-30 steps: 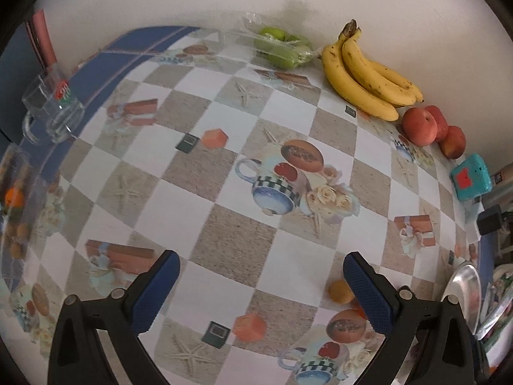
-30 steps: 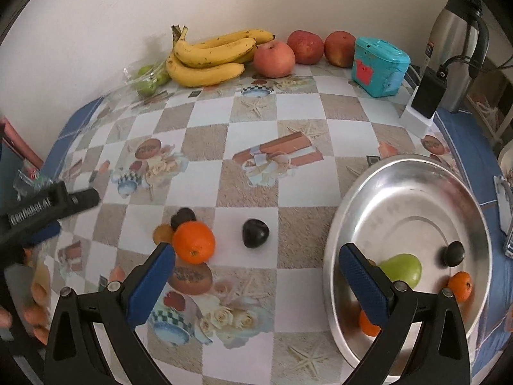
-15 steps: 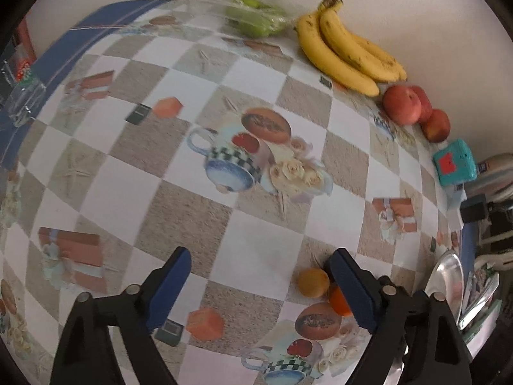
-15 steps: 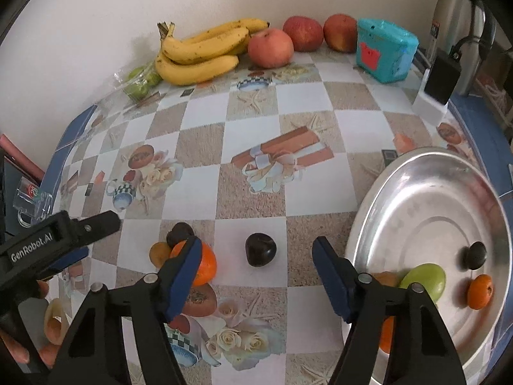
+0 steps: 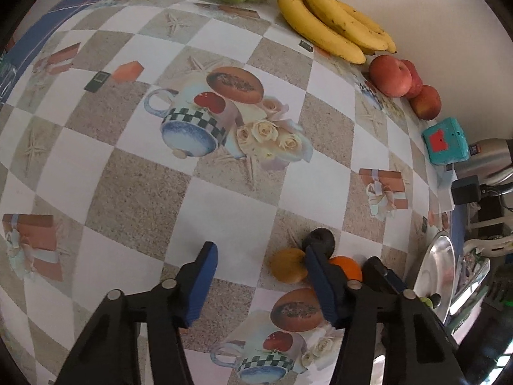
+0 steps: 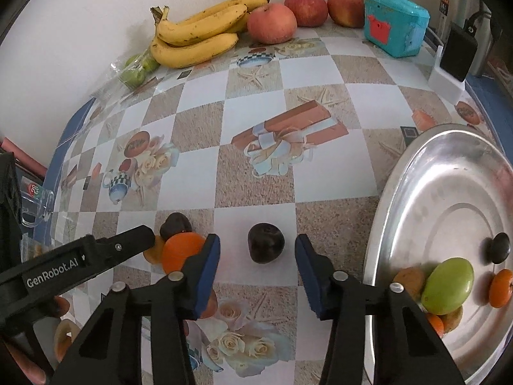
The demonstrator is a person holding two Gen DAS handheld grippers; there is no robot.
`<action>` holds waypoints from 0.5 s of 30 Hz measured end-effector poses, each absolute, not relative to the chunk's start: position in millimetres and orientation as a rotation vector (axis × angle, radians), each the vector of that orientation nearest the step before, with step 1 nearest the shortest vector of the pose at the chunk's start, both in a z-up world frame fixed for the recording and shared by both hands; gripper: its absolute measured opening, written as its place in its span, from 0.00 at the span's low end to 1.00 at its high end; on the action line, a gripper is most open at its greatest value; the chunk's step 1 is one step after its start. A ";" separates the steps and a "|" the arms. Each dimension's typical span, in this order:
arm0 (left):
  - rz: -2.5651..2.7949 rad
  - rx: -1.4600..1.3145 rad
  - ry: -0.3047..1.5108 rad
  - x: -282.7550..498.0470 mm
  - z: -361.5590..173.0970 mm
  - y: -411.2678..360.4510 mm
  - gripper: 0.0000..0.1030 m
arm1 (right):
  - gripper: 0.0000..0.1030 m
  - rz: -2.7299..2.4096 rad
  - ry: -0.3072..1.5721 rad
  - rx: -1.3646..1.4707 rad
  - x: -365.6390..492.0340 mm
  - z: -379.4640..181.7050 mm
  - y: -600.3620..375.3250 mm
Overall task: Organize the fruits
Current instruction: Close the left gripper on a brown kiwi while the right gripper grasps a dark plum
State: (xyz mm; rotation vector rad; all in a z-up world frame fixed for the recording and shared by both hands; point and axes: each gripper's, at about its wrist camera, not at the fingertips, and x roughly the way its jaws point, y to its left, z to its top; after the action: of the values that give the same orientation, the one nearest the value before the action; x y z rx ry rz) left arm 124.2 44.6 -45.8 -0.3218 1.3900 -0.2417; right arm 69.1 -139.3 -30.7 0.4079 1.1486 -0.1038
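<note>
In the right wrist view a dark plum (image 6: 265,242) lies on the checked tablecloth between the blue pads of my right gripper (image 6: 256,252). Its jaws are closing and neither pad touches the plum. Left of it sit an orange (image 6: 181,252) and another dark fruit (image 6: 175,224). In the left wrist view my left gripper (image 5: 259,252) points down at that cluster. Its jaws are also closing, with a small yellow-orange fruit (image 5: 287,266) between them beside the right pad and apart from the left pad. The steel plate (image 6: 449,192) holds a green fruit (image 6: 447,285), a dark one and small oranges.
Along the back wall lie bananas (image 6: 198,35), three red apples (image 6: 272,22), bagged green fruit (image 6: 136,69) and a teal box (image 6: 394,27). A charger block (image 6: 455,54) and a steel kettle stand at the far right. A glass mug (image 6: 35,203) sits at the left edge.
Both grippers have come down toward the table and their jaws have narrowed. The right one now straddles the dark plum; the left one has closed in on the yellow-orange fruit.
</note>
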 end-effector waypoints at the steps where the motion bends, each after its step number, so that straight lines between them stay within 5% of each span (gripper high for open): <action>1: -0.245 -0.325 1.393 125.0 -46.6 43.9 0.58 | 0.46 -0.101 1.152 0.414 69.4 -32.5 -139.8; 15: -0.321 -0.320 1.394 120.6 -44.7 26.7 0.27 | 0.30 -0.099 1.143 0.450 70.6 -36.3 -145.4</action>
State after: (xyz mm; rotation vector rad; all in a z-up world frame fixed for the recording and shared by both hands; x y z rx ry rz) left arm 120.6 26.7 -44.7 -0.3196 1.3936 -0.3206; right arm 70.6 -145.4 -36.3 0.4499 1.1427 -0.0991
